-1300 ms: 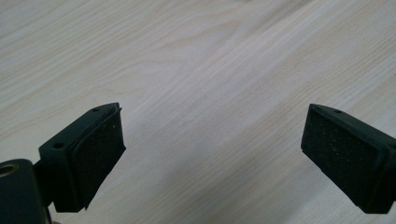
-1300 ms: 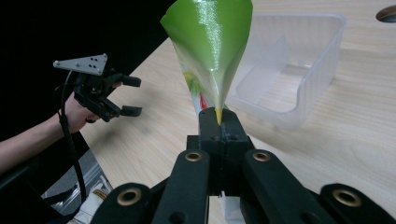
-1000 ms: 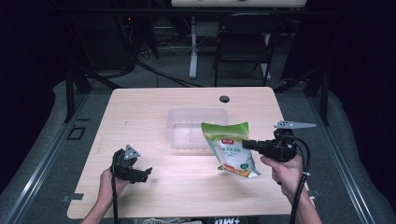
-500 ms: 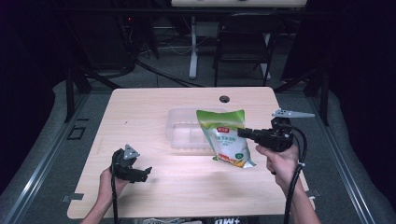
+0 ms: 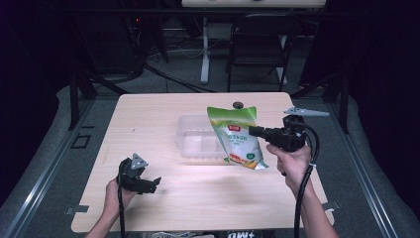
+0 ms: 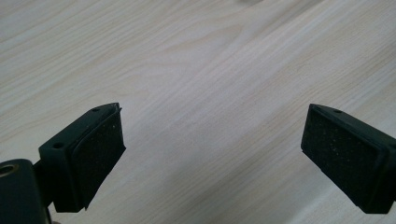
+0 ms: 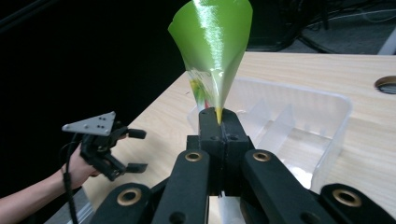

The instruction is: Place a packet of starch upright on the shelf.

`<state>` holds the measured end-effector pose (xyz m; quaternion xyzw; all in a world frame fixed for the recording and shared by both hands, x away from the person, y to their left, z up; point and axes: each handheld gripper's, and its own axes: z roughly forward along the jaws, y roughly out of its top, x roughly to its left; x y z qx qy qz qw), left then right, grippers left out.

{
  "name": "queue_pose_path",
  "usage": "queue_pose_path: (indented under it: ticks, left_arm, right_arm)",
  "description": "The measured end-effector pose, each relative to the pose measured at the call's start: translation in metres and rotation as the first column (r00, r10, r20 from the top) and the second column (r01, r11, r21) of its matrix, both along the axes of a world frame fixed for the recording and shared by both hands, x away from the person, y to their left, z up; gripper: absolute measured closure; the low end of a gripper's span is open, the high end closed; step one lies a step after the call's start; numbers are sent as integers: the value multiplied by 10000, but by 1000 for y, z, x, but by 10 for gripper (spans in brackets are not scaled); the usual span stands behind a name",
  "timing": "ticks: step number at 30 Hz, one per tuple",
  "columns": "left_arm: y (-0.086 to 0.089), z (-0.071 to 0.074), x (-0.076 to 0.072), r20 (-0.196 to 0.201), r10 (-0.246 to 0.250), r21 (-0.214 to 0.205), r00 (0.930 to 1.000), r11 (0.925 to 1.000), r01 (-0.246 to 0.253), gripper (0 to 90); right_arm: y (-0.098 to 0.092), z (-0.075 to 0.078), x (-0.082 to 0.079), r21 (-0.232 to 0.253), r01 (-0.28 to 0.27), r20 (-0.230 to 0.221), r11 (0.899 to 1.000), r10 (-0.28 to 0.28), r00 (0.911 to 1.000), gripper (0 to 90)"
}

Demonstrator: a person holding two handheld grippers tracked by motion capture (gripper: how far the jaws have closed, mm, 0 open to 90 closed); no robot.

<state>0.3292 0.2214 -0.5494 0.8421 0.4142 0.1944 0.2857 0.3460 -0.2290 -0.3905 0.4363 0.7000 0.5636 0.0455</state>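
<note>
A green snack bag (image 5: 235, 136) hangs in the air, pinched at its right edge by my right gripper (image 5: 252, 131), which is shut on it. In the right gripper view the bag (image 7: 212, 42) fans out above the closed jaws, over the near side of a clear plastic bin (image 7: 299, 130). The bin (image 5: 195, 141) sits at the table's middle, partly behind the bag. My left gripper (image 5: 151, 184) rests low at the table's front left, open, with bare wood between its pads (image 6: 100, 154).
The wooden table (image 5: 148, 114) has a round cable hole (image 5: 238, 104) at its far edge. The bin has inner dividers (image 7: 275, 123). A chair (image 5: 257, 54) and desk legs stand on the floor beyond. My left hand and its gripper (image 7: 105, 144) appear far off in the right gripper view.
My right gripper has carried the bag up and to the left, from the table beside the bin to above the bin's near right side. The left gripper has stayed still.
</note>
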Motion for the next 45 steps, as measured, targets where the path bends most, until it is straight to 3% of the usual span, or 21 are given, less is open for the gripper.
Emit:
queue_pose_path:
  ticks: [14,27,45]
  left_arm:
    - [0,0,0,5,-19,-12,10000,10000,19,56]
    - [0,0,0,2,-18,-28,10000,10000,18,56]
    - [0,0,1,-22,-57,-5,10000,10000,57,56]
  right_arm:
    - [8,7,15,29,521,87,9986,-521,9986,900]
    - [18,11,29,-328,1020,257,9942,-1011,9945,900]
    - [25,7,50,-381,1485,61,9882,-1484,9889,900]
